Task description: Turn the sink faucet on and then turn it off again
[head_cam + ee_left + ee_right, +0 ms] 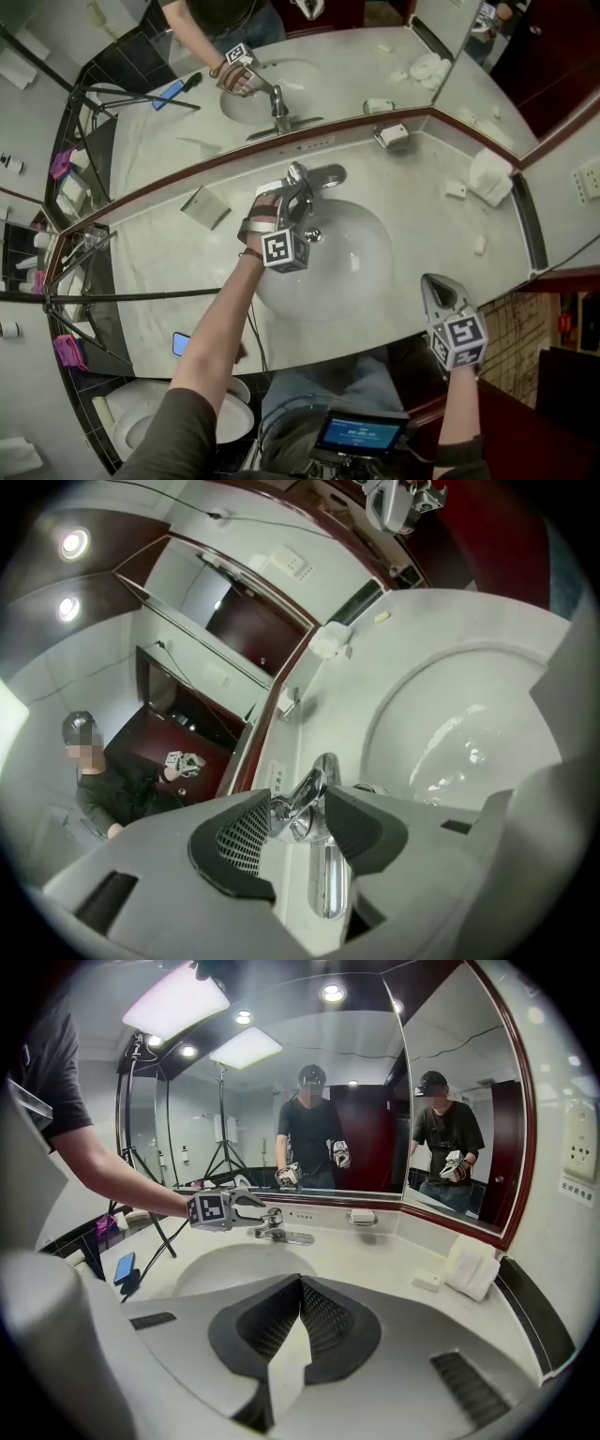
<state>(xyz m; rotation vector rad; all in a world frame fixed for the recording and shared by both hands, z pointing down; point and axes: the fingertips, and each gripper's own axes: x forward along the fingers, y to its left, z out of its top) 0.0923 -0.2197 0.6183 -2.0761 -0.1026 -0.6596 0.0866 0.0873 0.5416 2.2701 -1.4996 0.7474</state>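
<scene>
Faucet: back edge of counter, behind basin, no stream visible | left gripper: jaws apart, straddling the lever to work it | right gripper: jaws together, empty, parked over counter's front edge, clear of the work

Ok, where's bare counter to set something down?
Bare white marble counter lies left of the oval white basin, between the flat grey card and the blue phone. Also between the chrome soap dish and the folded white towel. Crowded at the chrome faucet, where the left hand-held gripper sits.
</scene>
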